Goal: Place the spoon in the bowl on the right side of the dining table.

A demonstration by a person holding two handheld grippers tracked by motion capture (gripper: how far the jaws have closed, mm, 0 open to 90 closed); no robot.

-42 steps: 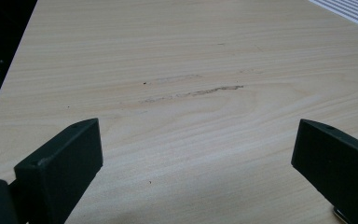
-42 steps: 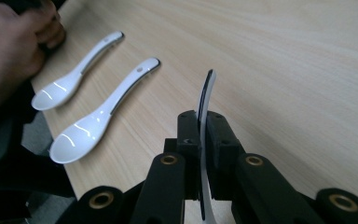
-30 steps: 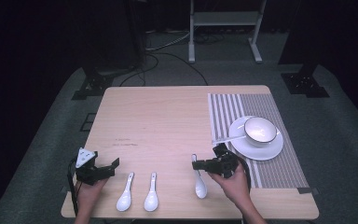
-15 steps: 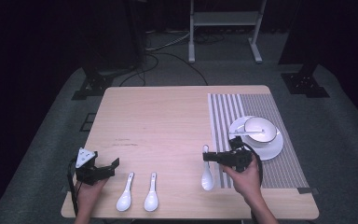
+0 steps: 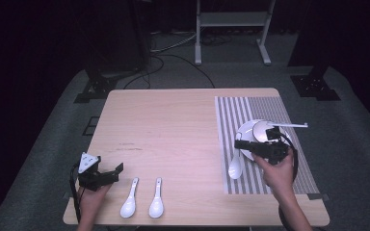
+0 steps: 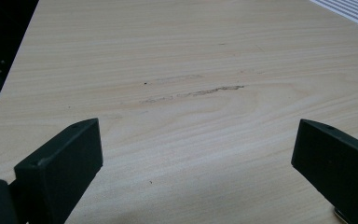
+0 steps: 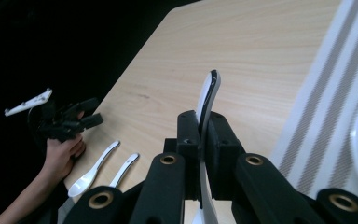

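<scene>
Bare tabletop lies open; bowl crowds the placemat

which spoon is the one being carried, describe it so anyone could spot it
Start at the striped placemat on the table's right side. At its left edge, near the white bowl, a white spoon hangs clamped in the right gripper. The two other spoons lie flat on bare wood.

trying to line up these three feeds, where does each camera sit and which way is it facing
High view: fixed above the person's side, looking forward and down on the table; both forearms enter from the bottom, left gripper at left, right gripper over the striped mat.
Left gripper view: rides that gripper, looking low across bare wood between its open jaws.
Right gripper view: rides that gripper, looking along jaws shut on a white spoon, toward the left hand.
Shared: the high and right gripper views both show the two spoons lying on the table.
</scene>
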